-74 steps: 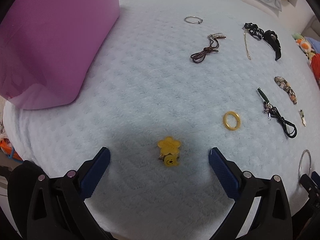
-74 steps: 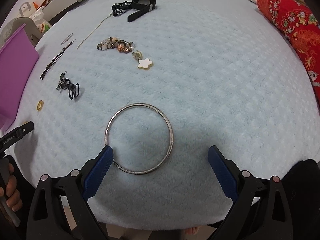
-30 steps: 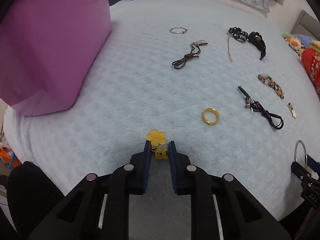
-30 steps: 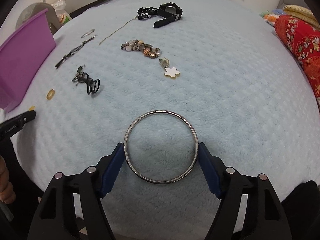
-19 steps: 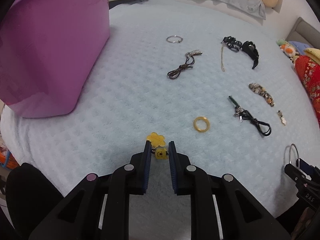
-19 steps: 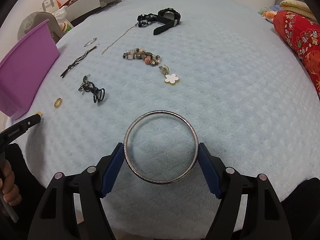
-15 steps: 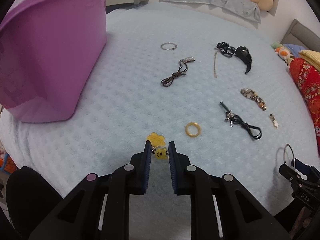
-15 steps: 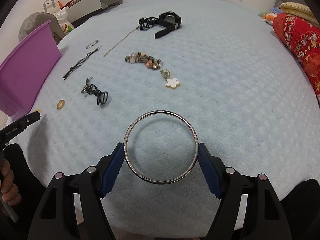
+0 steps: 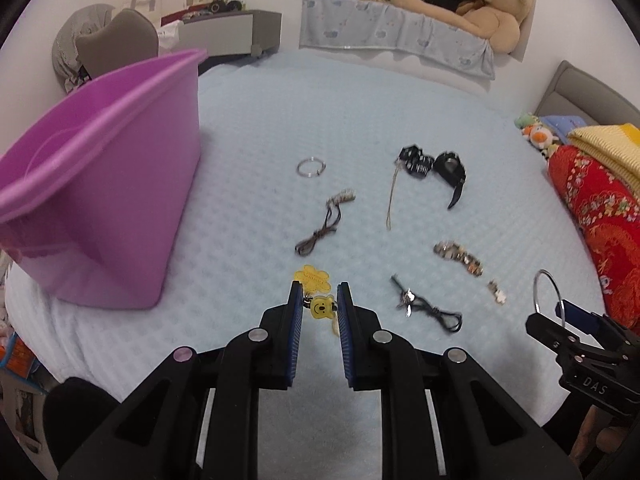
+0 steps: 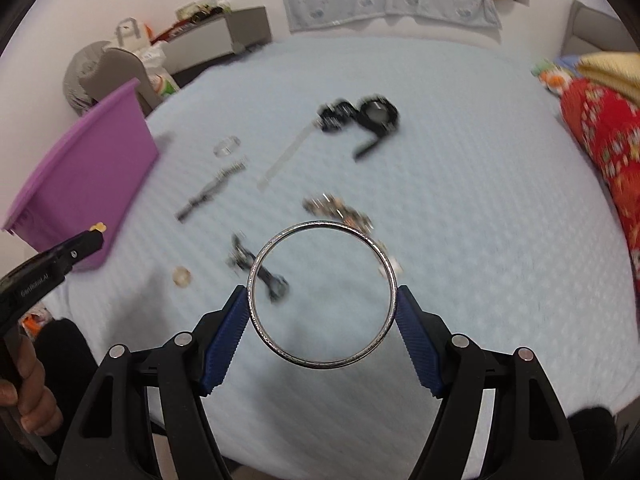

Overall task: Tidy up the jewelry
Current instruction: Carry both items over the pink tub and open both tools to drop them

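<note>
My left gripper point(image 9: 318, 300) has its jaws pulled in narrow, pinching a little yellow bear charm point(image 9: 321, 307) with its yellow flower tag point(image 9: 312, 279) sticking out past the tips, up above the blue bed point(image 9: 248, 240). My right gripper point(image 10: 322, 300) holds a big silver bangle point(image 10: 322, 295) with the jaws set wide, one on each side of the ring. The purple bin point(image 9: 100, 184) sits on the bed to the left, and I think both things should go in there. The charm is tiny and only its edge seems caught, so a shake could make it slip out and drop on the bed. The bangle is round and smooth, so I think it could twist or pop free if I tilt it. More jewelry lies on the bed, like the black watch point(image 9: 450, 172) and the bead bracelet point(image 9: 458, 257).
</note>
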`<state>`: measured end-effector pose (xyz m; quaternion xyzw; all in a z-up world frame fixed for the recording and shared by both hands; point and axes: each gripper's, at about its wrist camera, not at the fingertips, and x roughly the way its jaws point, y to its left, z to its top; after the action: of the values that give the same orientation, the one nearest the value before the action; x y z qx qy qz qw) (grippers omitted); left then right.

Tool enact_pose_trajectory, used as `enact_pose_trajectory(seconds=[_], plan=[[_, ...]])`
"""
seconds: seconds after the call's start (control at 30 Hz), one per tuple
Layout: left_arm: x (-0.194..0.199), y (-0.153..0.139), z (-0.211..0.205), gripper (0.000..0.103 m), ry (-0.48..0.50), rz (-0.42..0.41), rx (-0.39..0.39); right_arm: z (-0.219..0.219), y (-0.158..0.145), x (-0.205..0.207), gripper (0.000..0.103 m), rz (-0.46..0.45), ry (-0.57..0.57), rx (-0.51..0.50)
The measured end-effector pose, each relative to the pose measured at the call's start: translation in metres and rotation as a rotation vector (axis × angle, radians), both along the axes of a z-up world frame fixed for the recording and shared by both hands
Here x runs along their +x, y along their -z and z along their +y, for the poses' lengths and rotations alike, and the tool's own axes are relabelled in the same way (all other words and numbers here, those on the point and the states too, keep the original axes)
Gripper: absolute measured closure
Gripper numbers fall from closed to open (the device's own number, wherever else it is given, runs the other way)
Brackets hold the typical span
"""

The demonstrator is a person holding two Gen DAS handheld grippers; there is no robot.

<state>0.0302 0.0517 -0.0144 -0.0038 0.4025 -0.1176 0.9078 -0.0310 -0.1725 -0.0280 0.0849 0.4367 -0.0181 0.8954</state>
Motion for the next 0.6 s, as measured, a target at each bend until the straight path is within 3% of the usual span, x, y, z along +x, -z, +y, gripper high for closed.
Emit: enact_pose_trajectory(seconds=[0.33, 0.6], plan=[[0.026, -0.078, 0.041, 0.086, -0.052, -0.115, -0.052, 0.071, -0.076, 0.074, 0.032, -0.148, -0.180, 0.037], [0.063, -0.114, 0.129, 0.086, -0.238, -0.152, -0.025, 0.174, -0.124, 0.151, 0.032, -0.222, -0.397, 0.085]])
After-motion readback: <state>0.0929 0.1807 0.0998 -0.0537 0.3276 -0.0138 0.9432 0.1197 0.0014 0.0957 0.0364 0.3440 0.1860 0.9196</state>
